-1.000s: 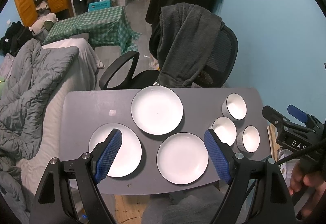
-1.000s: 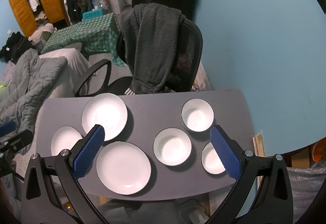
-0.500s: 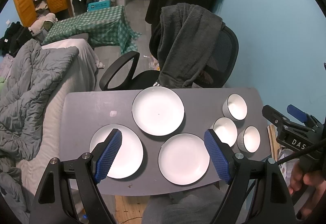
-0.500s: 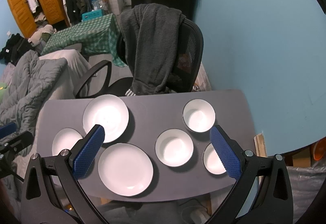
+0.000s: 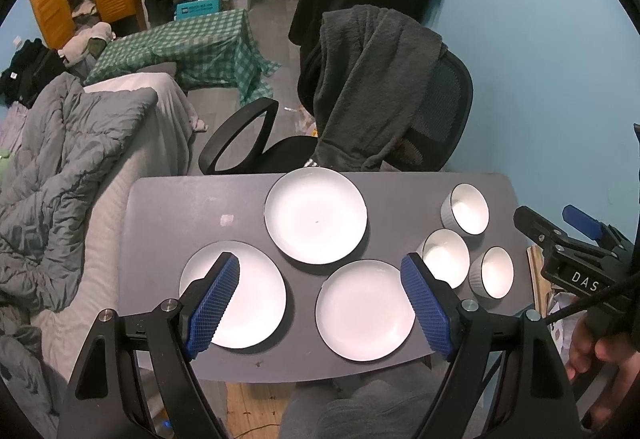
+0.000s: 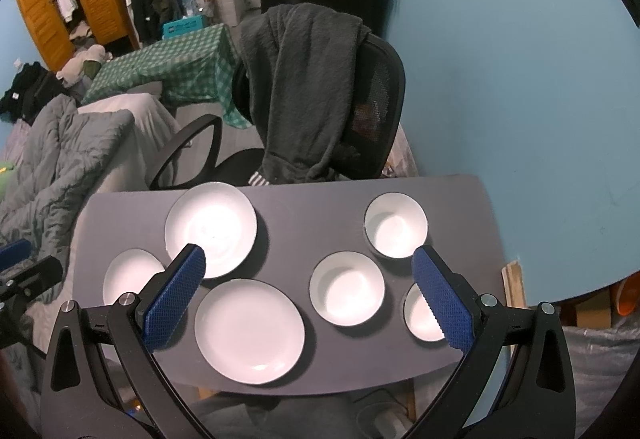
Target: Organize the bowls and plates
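Observation:
Three white plates lie on the grey table (image 5: 180,207): a far plate (image 5: 316,214), a near-left plate (image 5: 256,295) and a near-middle plate (image 5: 364,309). Three white bowls stand at the right: a far bowl (image 5: 466,208), a middle bowl (image 5: 446,257) and a near bowl (image 5: 493,272). My left gripper (image 5: 320,303) hovers open high above the near plates. My right gripper (image 6: 310,297) hovers open above the near-middle plate (image 6: 250,331) and the middle bowl (image 6: 347,288). Nothing sits between either pair of fingers.
A black office chair (image 5: 436,119) draped with a dark grey robe (image 5: 368,79) stands behind the table. A bed with a grey quilt (image 5: 60,167) lies to the left. The blue wall (image 6: 520,79) is at the right. A hand (image 5: 592,351) holds the other gripper at the right edge.
Both grippers have drifted slightly, so the table sits a little further right and up in each view. The jaws stay open and the dishes have not moved.

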`<state>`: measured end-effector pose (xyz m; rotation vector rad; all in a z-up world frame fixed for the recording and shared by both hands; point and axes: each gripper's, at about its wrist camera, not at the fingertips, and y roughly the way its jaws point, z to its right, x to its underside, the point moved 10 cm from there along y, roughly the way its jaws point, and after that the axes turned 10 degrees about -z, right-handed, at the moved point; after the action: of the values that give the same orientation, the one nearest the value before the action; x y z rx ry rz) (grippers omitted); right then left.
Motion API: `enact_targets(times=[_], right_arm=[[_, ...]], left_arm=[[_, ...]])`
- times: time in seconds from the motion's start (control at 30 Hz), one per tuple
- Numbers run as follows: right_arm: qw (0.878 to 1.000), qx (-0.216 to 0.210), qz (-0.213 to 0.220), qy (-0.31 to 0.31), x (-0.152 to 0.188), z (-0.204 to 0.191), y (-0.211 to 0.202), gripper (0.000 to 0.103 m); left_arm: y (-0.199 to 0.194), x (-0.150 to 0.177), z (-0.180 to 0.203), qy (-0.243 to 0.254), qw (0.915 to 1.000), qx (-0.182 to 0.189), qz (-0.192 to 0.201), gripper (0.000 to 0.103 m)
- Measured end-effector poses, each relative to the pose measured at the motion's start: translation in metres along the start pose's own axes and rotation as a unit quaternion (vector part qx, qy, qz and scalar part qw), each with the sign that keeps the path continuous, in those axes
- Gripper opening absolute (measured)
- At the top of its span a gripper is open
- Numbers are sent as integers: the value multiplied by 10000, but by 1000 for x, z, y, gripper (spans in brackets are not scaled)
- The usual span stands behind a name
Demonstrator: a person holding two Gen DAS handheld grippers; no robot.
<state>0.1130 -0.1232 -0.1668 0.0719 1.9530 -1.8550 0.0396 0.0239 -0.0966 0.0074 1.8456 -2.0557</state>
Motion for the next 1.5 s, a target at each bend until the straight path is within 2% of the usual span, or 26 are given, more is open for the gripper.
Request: enact_targets(times=[0.33, 0.67, 1.03, 1.4, 1.5], right_arm=[[9988, -305, -190, -322, -1, -27, 15, 101], [9921, -569, -492, -1004, 3, -79, 34, 101], [9698, -1139, -1000, -1909, 28, -153, 68, 101], [9511, -1235, -1461, -2426, 48, -190, 116, 101], [9468, -1301, -1602, -2467, 54, -199, 128, 101]], left_arm=[[-1, 4, -33, -301, 9995, -134, -24, 84], [-4, 24, -96, -903, 9946, -512, 11, 84], [18, 57, -157, -1369, 9882, -647, -232, 84], [40, 83, -195, -1574, 9843, -741, -299, 84], [52, 90, -203, -1671, 9830, -671, -360, 84]])
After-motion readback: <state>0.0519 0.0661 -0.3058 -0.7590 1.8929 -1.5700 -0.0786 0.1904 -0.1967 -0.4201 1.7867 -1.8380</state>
